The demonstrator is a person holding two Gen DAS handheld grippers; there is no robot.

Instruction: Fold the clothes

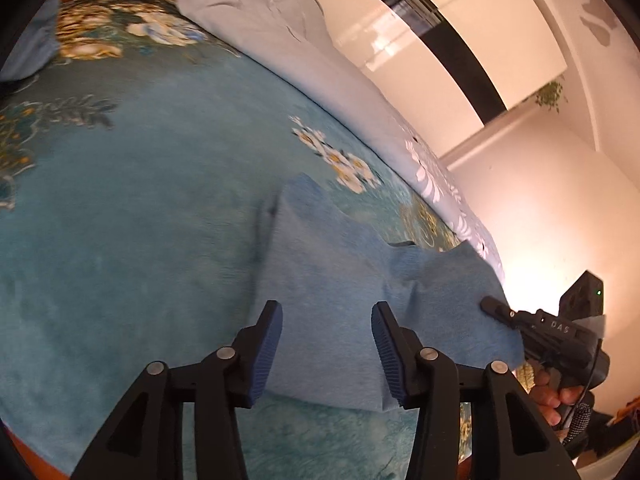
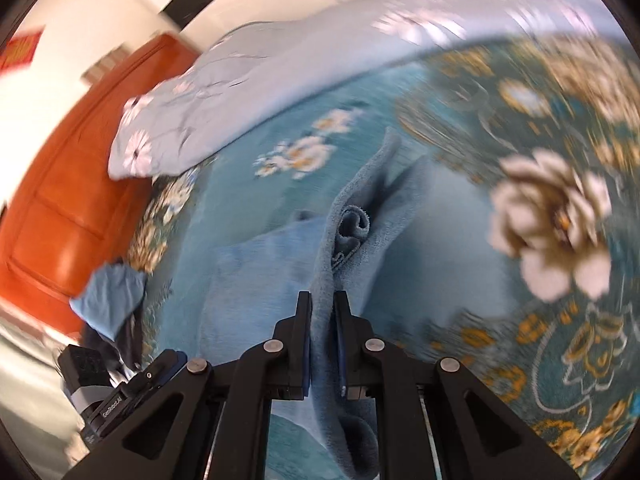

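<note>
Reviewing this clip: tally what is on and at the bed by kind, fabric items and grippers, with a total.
Blue cloths being folded: 1, the blue cloth, pinched in the right gripper
Bed covers: 1, the teal floral bedspread
Quilts: 1, the pale grey floral quilt
Grippers: 2, counting the left gripper, fingers apart
Total: 5

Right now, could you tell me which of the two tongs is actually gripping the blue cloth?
The right tongs, shut on a bunched fold of the blue cloth; the left tongs stand open above it.
</note>
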